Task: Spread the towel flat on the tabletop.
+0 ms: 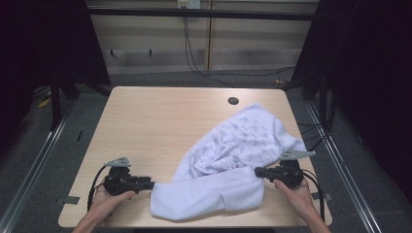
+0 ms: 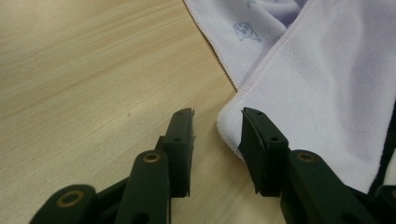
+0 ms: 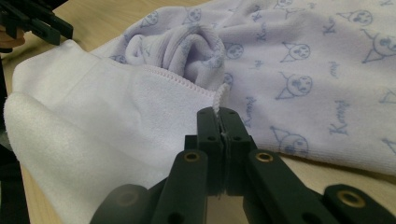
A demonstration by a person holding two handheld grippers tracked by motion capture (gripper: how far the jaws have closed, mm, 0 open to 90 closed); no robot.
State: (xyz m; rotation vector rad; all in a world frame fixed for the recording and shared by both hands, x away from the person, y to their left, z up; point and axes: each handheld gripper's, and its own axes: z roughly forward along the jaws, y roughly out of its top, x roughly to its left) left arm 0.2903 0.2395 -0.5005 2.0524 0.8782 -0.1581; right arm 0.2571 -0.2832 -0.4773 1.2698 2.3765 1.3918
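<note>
The right tongs (image 3: pixel 219 122) are pinching a corner of the towel (image 1: pixel 233 160) tightly between closed jaws, the hand lying level at the lower right of the high view. The left tongs (image 2: pixel 215 135) are standing parted, with the towel's folded corner just between the jaws and neither pad pressing it; the left hand (image 1: pixel 109 199) is resting flat at the lower left. The towel is sprawling from the near edge toward the upper right of the surface (image 1: pixel 155 116), whose left half is lying bare.
</note>
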